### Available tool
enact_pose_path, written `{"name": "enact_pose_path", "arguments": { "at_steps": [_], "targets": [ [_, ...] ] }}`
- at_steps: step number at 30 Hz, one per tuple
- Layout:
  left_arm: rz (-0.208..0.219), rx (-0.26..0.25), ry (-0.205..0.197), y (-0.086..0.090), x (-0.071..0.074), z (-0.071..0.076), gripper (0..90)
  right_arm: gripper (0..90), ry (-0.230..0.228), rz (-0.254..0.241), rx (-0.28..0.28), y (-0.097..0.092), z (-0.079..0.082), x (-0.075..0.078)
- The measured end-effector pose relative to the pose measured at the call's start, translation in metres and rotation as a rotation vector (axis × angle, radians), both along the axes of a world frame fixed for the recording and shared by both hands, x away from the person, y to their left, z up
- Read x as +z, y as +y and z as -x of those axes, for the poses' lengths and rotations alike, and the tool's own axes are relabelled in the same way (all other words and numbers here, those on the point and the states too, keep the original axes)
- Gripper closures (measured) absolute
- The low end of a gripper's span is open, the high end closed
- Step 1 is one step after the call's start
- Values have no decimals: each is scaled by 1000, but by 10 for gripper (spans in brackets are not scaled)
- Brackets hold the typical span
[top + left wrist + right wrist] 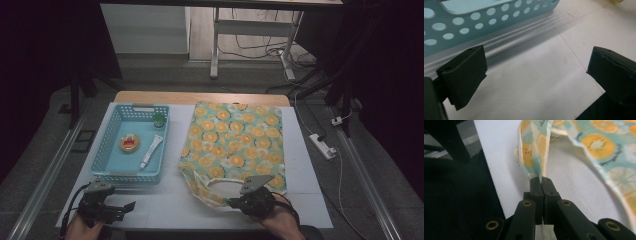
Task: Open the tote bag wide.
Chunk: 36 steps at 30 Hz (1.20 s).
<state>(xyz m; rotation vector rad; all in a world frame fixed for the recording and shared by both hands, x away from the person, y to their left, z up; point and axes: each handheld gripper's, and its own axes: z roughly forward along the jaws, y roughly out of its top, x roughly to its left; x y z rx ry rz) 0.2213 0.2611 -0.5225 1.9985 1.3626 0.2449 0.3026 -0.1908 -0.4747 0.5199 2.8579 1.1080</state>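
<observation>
Tube [151, 151] and jars inside blue basket [107, 145]

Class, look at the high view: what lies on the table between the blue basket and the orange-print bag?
Nothing: in the high view a bare strip of white table separates the blue basket from the orange-print bag.

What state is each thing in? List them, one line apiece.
Bag: flat on the table, handle pinched and lifted.
Right tool: shut on the handle.
Left tool: open, holding nothing, beside the basket.
Basket: upright, holding three items.
Tube: lying down.
Round tin: flat, closed.
Small bottle: upright, capped.
</observation>
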Motion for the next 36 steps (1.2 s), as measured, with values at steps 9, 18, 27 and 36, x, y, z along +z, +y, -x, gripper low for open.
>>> {"name": "enact_pose_path", "arguments": {
  "at_steps": [9,18,27,36],
  "targets": [
    [0,1,3,0,0,0,31,892,26,-51,-13,-4,-16,16],
    [1,5,6,0,0,-1,34,891,46,-37,3,-5,-13,16],
    [2,6,8,0,-1,-1,35,862,72,-40,-14,-11,-13,14],
    [1,6,11,1,-1,-1,36,897,36,-28,-80,-19,-26,14]
  ]
}}
